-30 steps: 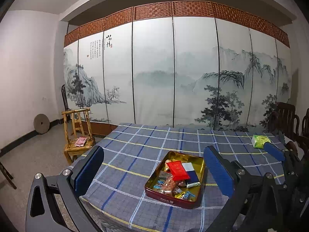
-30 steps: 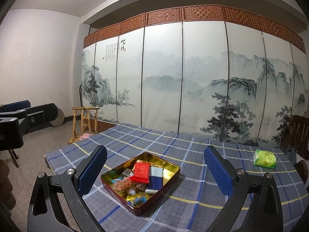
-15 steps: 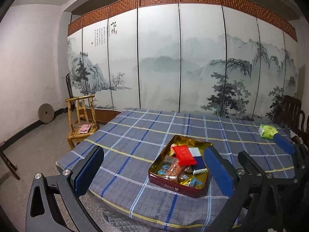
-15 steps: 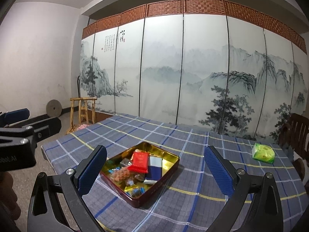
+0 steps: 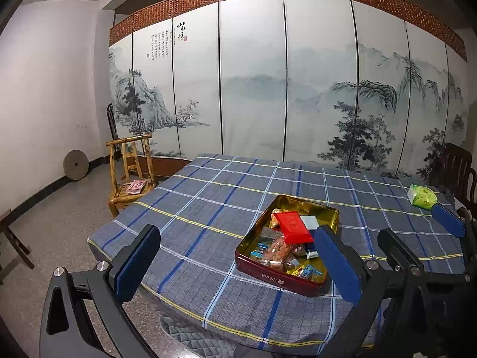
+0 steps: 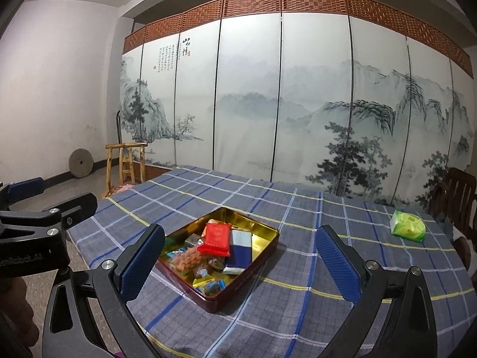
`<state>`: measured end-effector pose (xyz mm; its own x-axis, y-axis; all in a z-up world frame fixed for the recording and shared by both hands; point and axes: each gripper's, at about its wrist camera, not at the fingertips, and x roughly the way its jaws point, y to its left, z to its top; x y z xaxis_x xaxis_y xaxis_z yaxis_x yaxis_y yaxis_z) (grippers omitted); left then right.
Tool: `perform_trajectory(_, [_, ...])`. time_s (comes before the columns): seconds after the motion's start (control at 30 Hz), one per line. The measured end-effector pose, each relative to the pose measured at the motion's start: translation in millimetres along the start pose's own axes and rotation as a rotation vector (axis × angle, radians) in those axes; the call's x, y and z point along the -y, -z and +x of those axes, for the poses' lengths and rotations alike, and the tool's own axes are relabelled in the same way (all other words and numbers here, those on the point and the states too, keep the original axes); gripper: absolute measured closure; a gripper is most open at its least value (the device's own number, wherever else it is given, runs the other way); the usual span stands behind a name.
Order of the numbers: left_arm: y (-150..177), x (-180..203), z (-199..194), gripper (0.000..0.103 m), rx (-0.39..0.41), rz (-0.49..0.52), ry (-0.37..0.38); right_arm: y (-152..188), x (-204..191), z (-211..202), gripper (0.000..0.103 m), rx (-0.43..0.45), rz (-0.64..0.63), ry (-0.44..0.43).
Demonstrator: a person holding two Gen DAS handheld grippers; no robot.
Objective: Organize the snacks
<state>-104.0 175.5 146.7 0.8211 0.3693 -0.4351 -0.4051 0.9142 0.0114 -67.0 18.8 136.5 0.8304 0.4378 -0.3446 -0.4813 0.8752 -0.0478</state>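
A red tin with a gold inside [image 5: 277, 277] [image 6: 262, 226] sits on the blue checked tablecloth [image 5: 208, 208] [image 6: 298, 298]. It holds a red packet [image 5: 293, 226] [image 6: 216, 237], a blue and white packet [image 6: 241, 249] and several small wrapped snacks. A green packet [image 5: 422, 197] [image 6: 407, 226] lies apart at the table's far right. My left gripper [image 5: 237, 264] is open and empty, held back from the table's near edge. My right gripper [image 6: 240, 264] is open and empty, above the near edge, to the right of the left one.
A small wooden chair [image 5: 131, 173] with a pink item on its seat stands left of the table. Dark wooden chairs [image 5: 456, 167] [image 6: 456, 197] stand at the right. A painted folding screen [image 5: 283, 89] runs behind. A stone disc [image 5: 75, 165] leans on the left wall.
Both grippers have drawn back and risen, so more of the table's near edge and the floor shows. Both stay open. The tin and packets have not moved.
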Motion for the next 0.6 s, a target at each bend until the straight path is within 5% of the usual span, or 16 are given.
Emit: perform_trajectory(0.6, [3.9, -2.2, 3.8, 0.000, -0.007, 0.005, -0.009, 4.5, -4.7, 2.5, 0.002, -0.012, -0.005, -0.009])
